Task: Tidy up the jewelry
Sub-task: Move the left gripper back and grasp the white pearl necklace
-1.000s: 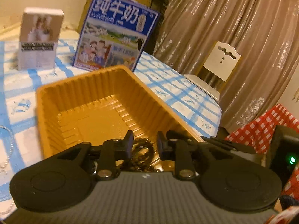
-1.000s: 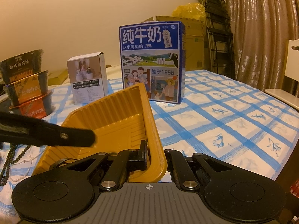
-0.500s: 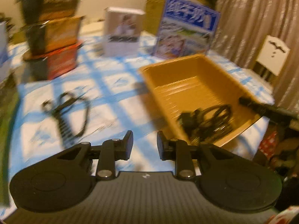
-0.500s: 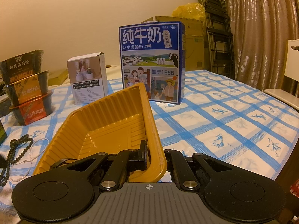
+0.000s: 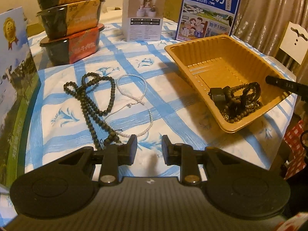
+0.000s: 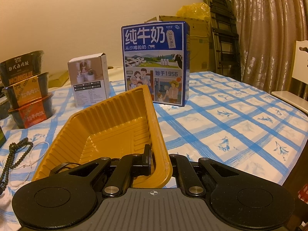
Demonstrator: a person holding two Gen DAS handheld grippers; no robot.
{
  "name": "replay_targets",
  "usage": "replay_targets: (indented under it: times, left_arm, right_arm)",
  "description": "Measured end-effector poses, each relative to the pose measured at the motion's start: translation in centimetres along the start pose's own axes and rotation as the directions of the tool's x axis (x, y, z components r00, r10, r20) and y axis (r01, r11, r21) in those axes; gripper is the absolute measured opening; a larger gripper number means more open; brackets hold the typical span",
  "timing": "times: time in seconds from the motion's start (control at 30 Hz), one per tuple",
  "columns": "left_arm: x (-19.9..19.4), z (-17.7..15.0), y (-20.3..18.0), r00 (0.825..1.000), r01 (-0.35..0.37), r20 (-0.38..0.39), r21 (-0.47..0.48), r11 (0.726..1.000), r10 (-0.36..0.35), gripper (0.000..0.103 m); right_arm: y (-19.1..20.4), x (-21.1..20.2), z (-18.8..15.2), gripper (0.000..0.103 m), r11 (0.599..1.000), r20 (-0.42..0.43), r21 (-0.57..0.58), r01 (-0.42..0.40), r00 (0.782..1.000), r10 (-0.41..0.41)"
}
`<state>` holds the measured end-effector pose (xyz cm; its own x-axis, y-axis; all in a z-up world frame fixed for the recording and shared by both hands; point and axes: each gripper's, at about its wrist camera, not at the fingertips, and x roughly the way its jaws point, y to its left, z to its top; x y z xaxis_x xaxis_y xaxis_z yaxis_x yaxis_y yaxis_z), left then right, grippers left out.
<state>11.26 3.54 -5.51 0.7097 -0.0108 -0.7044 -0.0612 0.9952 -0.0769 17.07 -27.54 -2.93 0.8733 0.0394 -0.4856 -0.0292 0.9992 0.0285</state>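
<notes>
The right gripper (image 6: 159, 163) clenched the tray (image 6: 123, 115) rim. The left gripper (image 5: 149, 148) hung released, empty, just beside the beads (image 5: 90, 100) and pearls (image 5: 134, 96).

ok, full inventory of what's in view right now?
ribbed plastic tray: 1, orange, table right, rim pinched
jewelry pile: 1, dark, tray's near corner
wooden bead strand: 1, dark green, on cloth
pearl necklace: 1, white, beside the beads
milk carton: 1, blue, behind tray
small cardboard box: 1, white, far centre
stacked food bowls: 3, black, far left
checked tablecloth: 1, blue-white
left gripper: black, open, empty
right gripper: black, shut on tray rim
</notes>
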Motion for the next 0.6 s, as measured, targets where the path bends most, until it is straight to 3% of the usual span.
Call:
replay_targets:
  times: [0.6]
  left_arm:
    - [3.0, 1.0, -1.1, 0.999, -0.021, -0.028, 0.125, 0.992, 0.024, 0.024]
  right_arm:
    - [0.0, 0.0, 0.0, 0.006, 1.0, 0.0, 0.0, 0.0, 1.0, 0.0]
